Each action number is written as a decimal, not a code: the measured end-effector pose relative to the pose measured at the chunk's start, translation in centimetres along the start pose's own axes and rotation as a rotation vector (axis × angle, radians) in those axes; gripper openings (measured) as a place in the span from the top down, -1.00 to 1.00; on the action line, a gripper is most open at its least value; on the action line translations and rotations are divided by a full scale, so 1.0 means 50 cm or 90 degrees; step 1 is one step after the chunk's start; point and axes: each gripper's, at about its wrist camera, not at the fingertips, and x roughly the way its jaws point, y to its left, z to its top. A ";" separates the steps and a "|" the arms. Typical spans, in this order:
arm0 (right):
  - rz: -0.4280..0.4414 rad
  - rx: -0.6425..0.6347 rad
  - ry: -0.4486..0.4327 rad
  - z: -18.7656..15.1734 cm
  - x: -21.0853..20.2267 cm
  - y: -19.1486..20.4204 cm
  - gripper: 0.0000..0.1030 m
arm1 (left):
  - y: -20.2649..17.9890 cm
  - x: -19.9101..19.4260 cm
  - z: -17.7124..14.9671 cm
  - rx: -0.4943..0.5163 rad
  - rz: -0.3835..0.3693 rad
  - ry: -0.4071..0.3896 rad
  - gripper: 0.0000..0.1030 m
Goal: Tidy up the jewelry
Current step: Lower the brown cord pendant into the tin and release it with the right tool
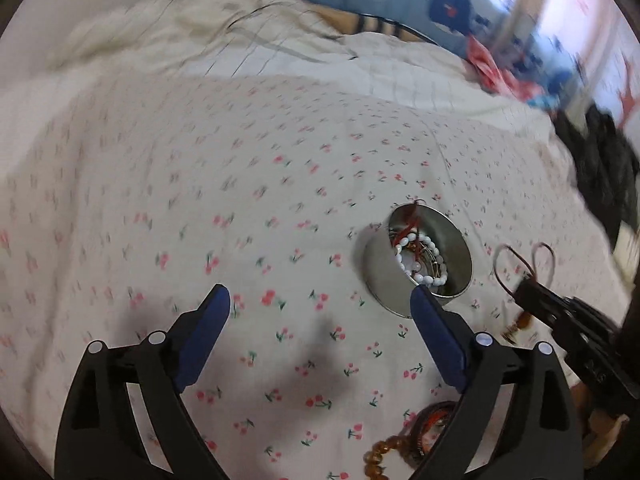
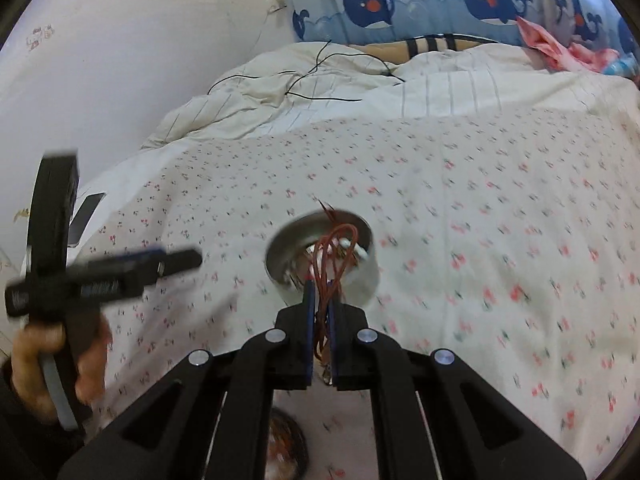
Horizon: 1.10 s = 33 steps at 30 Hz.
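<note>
While the left gripper hangs at the bottom of its own view with its blue fingers spread wide and nothing between them, the right gripper at lower centre of its view is pressed together on a reddish-brown cord that loops up in front of the round metal tin. That tin sits on the flowered bedsheet, right of centre in the left view, with a white bead bracelet inside and an amber bead string at the bottom edge.
</note>
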 end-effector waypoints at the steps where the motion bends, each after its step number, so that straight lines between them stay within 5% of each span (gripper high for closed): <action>1: 0.000 -0.002 0.002 0.013 0.015 0.008 0.87 | 0.006 0.003 0.000 -0.011 -0.003 0.002 -0.70; 6: -0.007 -0.008 0.027 0.066 0.094 0.031 0.87 | 0.012 -0.002 0.005 -0.006 -0.003 -0.010 -0.70; 9: -0.023 0.004 0.090 0.080 0.160 0.025 0.84 | 0.003 -0.007 0.007 0.005 -0.007 -0.010 -0.71; 11: -0.034 0.016 0.128 0.072 0.185 0.014 0.15 | -0.006 -0.010 0.006 0.018 -0.008 -0.010 -0.71; 12: -0.038 0.023 0.121 0.067 0.178 0.009 0.03 | -0.010 -0.012 0.006 0.024 -0.006 -0.011 -0.72; 17: -0.028 0.042 0.040 0.027 0.060 -0.017 -0.08 | -0.015 -0.014 0.006 0.033 -0.003 -0.008 -0.77; 26: -0.005 -0.067 0.151 -0.101 0.007 -0.009 -0.08 | -0.044 0.011 -0.011 0.097 0.012 0.031 -0.77; 33: -0.060 -0.185 0.210 -0.138 0.043 0.037 -0.08 | -0.039 0.012 -0.015 0.101 0.017 0.036 -0.77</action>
